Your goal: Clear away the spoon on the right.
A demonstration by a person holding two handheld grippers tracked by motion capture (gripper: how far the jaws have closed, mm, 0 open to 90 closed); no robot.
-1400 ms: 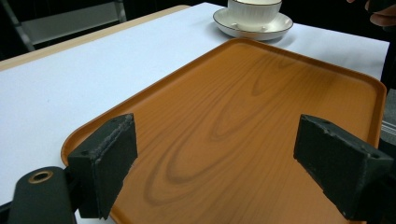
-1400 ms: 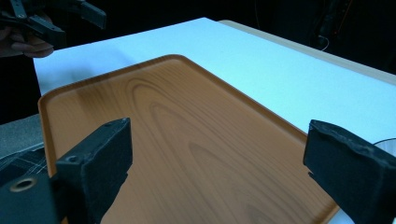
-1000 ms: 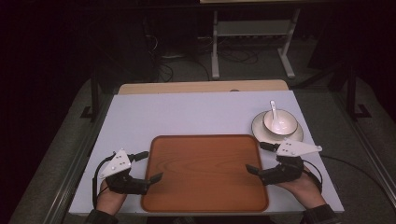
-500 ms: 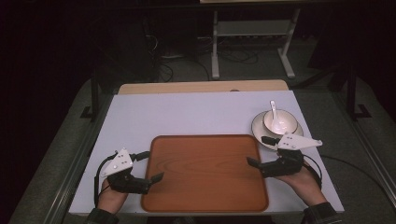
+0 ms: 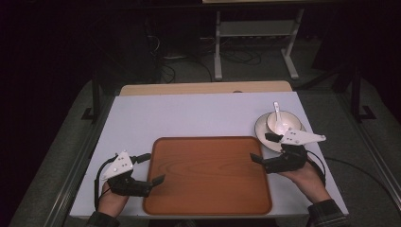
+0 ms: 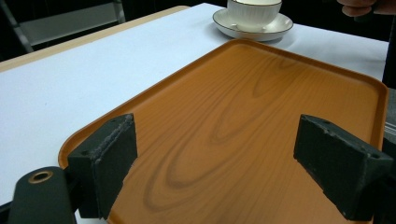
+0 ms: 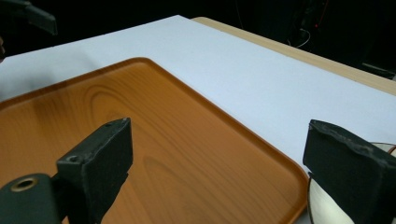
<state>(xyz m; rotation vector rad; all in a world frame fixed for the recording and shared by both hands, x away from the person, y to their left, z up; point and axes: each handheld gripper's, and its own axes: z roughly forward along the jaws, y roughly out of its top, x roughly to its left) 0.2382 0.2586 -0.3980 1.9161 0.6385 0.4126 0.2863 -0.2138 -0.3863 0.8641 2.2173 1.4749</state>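
We see the right gripper [image 5: 261, 149], jaws wide and empty, lifted toward 1 o'clock, nearing the white gold-rimmed cup and saucer [image 5: 278, 126]. The left gripper [image 5: 152, 167], also wide and empty, stays at the rectangular orange wood-grain tray [image 5: 208, 175]'s 9 o'clock edge. We judge the cup is next.

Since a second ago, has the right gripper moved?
Yes. The right gripper has shifted away from the person, toward the saucer, along the tray's right edge.

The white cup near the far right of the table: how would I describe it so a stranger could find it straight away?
Start at the white table and its big wooden tray. Just past the tray's far right corner, beside the right gripper, a white saucer carries the cup. It is the only crockery there, and a white spoon stands in it.
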